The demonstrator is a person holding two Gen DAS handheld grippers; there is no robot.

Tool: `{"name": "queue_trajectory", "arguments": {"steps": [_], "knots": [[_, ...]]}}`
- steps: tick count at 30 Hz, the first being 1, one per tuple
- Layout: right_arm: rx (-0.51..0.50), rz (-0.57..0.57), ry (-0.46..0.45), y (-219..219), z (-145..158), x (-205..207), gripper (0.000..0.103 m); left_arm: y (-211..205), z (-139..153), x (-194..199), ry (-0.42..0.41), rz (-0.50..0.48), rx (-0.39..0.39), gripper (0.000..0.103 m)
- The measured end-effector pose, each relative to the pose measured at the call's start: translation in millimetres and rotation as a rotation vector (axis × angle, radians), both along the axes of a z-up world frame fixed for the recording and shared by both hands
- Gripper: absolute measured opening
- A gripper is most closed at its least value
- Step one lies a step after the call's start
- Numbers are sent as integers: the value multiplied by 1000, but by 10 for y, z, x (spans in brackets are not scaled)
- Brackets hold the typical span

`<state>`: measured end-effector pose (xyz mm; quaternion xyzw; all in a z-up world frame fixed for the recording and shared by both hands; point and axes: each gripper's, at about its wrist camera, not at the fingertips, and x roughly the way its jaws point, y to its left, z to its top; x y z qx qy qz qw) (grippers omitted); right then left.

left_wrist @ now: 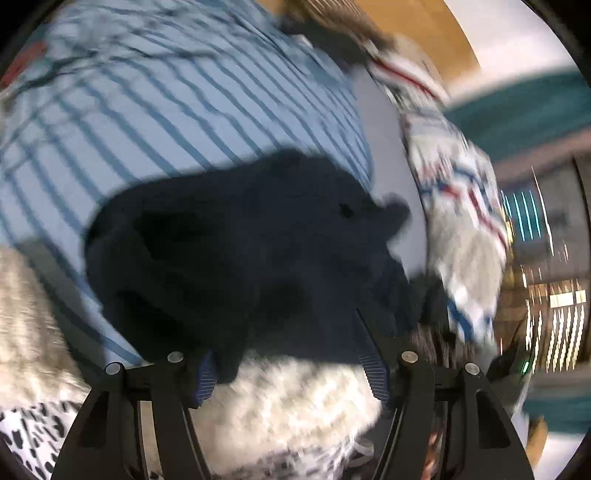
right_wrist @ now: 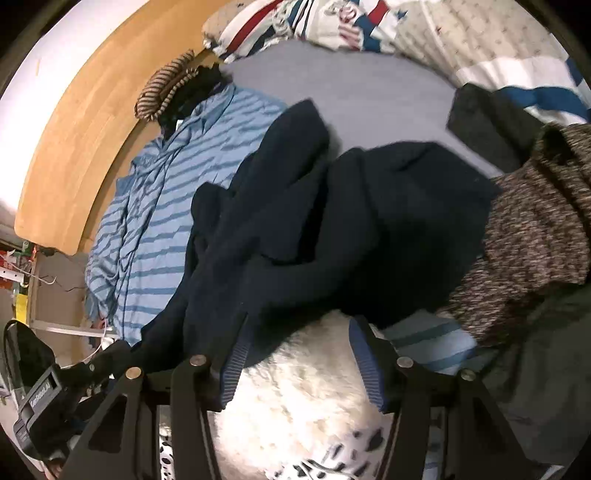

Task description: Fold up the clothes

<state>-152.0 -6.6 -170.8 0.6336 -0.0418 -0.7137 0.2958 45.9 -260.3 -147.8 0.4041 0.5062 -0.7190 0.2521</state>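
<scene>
A dark navy garment [right_wrist: 332, 221] lies crumpled on the grey bed sheet [right_wrist: 354, 92], partly over a light-blue striped shirt [right_wrist: 166, 206]. In the blurred left wrist view the navy garment [left_wrist: 240, 240] fills the middle, with the striped shirt [left_wrist: 166, 96] behind it. My right gripper [right_wrist: 299, 358] stands open above a white fluffy garment [right_wrist: 295, 398], its tips at the navy garment's near edge. My left gripper [left_wrist: 291, 369] is open too, wide apart, with the navy hem and the white fluffy garment [left_wrist: 295, 406] between its fingers; no pad visibly presses on cloth.
A wooden headboard [right_wrist: 74, 147] runs along the left. A patterned duvet [right_wrist: 369, 22] is bunched at the far side. A brown mottled knit [right_wrist: 535, 221], a dark grey piece [right_wrist: 487, 122] and a striped brown item [right_wrist: 162, 88] lie around. A black labelled device [right_wrist: 40, 398] sits lower left.
</scene>
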Motion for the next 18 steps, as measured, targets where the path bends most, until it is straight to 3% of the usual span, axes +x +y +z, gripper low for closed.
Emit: {"name": "queue_trajectory", "arguments": {"steps": [6,7,8,11,14,18], "knots": [[25,51,-33,-362,-253,-48,59,-522,329,920,-50,443,-186,63],[28,53,-21,-402,-279,-53,40,-594,365,1107,-65,519,-191,63],[25,52,-5,-419,-282,-52,13,-665,400,1293,-80,595,-195,63],[-9,41,41,-467,-201,-10,6,-774,420,1789,-98,803,-151,63],[-64,74,59,-543,-20,110,6,-805,320,1983,-52,870,-63,64],[-83,218,88,-670,225,469,6,-818,246,1770,29,714,27,64]]}}
